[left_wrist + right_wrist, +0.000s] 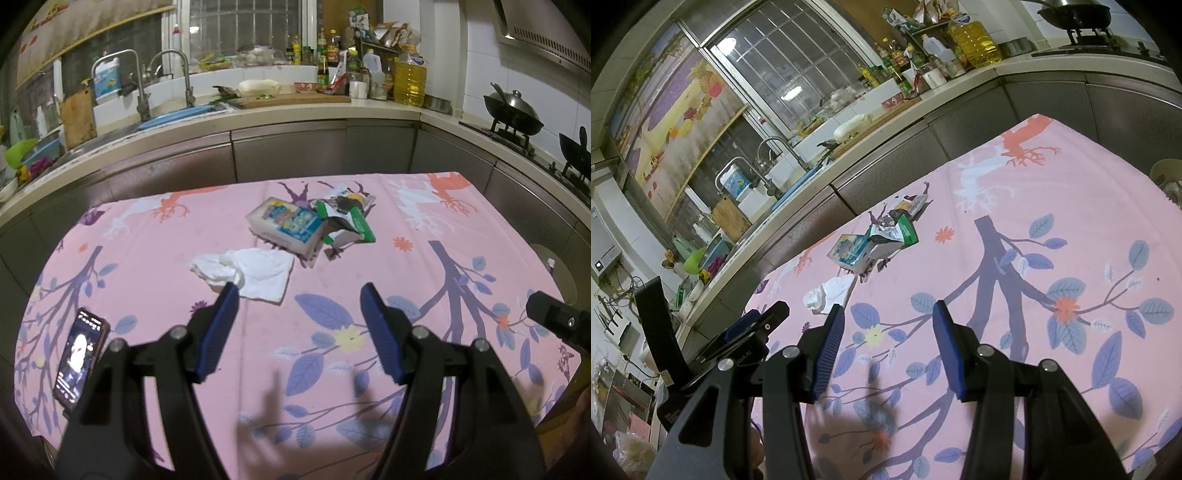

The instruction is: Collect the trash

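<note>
On the pink flowered tablecloth [369, 280] lie a crumpled white tissue [255, 273], a white-and-blue tissue pack [286, 225] and torn green-and-white wrappers [349, 218] beside it. My left gripper [299, 291] is open and empty, its left fingertip just in front of the tissue. In the right wrist view the same tissue [829, 291], pack [853, 253] and wrappers [897, 227] lie ahead to the left. My right gripper [888, 310] is open and empty above the cloth, nearer than the trash.
A phone [79, 358] with a lit screen lies at the table's left edge. Behind the table runs a kitchen counter [258, 114] with a sink, bottles and a cutting board. A stove with a wok [513, 110] stands at the right.
</note>
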A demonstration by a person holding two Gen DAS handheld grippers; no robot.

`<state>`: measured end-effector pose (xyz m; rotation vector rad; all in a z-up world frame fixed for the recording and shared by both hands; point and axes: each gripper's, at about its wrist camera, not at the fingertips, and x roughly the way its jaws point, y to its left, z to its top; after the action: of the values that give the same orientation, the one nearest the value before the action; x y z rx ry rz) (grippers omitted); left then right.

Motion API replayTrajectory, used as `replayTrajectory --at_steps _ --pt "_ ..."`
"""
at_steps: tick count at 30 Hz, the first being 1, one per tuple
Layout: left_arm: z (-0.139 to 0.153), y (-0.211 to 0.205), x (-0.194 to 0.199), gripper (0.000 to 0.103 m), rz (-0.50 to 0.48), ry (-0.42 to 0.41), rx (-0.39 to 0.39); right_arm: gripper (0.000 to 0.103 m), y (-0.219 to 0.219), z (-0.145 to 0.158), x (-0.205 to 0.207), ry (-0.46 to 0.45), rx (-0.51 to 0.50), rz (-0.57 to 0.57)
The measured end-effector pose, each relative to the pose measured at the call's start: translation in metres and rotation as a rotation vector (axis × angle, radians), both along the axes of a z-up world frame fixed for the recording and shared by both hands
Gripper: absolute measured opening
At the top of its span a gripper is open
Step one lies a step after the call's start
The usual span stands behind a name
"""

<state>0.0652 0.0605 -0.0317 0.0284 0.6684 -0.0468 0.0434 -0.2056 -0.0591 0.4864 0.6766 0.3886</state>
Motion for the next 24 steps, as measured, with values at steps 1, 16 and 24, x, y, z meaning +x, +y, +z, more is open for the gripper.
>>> replayTrajectory --at_steps 1,16,24 --pt "0.000 0.001 0.000 0.065 0.001 0.000 0.000 0.048 0.000 0.000 0.000 0.001 0.000 0.001" --pt "-0.013 0.056 0.017 0.066 0.067 0.061 -0.078 0.048 0.000 -0.014 -0.005 0.017 -0.004 0.002" --pt "-0.039 0.118 0.037 0.066 0.147 0.164 -0.149 0.048 0.003 -0.028 0.007 0.060 -0.003 0.012"
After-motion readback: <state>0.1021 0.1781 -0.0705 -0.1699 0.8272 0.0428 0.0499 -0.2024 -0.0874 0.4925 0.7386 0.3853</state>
